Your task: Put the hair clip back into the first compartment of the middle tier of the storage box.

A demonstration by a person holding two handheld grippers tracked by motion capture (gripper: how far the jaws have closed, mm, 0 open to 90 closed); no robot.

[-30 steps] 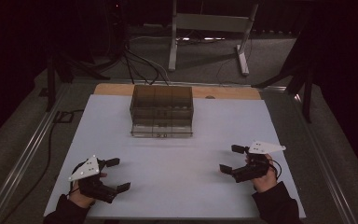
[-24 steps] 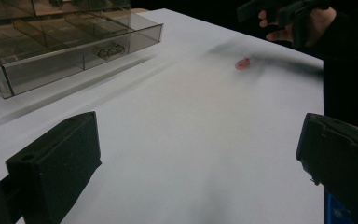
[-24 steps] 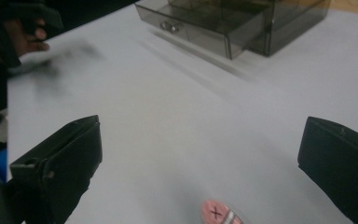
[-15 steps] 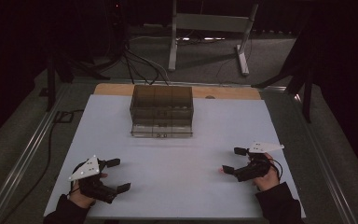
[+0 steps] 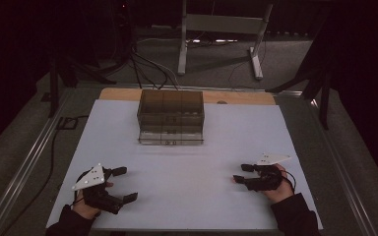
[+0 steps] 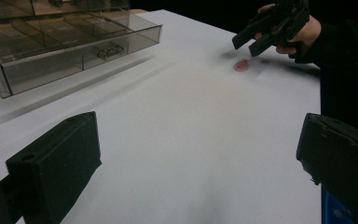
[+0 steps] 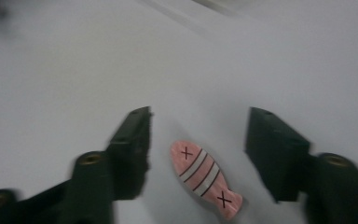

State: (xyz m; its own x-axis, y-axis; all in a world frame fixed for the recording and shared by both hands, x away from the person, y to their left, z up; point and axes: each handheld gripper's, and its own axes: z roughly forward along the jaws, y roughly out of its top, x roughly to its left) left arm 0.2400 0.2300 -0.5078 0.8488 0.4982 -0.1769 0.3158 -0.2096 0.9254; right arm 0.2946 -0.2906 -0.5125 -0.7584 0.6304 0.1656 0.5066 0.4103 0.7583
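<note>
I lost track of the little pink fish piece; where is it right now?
The pink fish lies flat on the white table at its right side, between the open jaws of the right tongs, untouched, well in front of the clear drawer box.

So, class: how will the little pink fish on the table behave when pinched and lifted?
The pink fish lies flat, so it probably won't roll. It looks thin and small, likely light, and may slide on the smooth table. It seems stiff.

High view: fixed above the near table [image 5: 187, 196] edge, facing forward and down past the clear drawer box [image 5: 171, 117] to the floor behind. Left gripper view: low, near the tabletop, facing across it with the box at its upper left. Right gripper view: very close, tilted down at the surface well in front of the box. High and left gripper views share the box.
</note>
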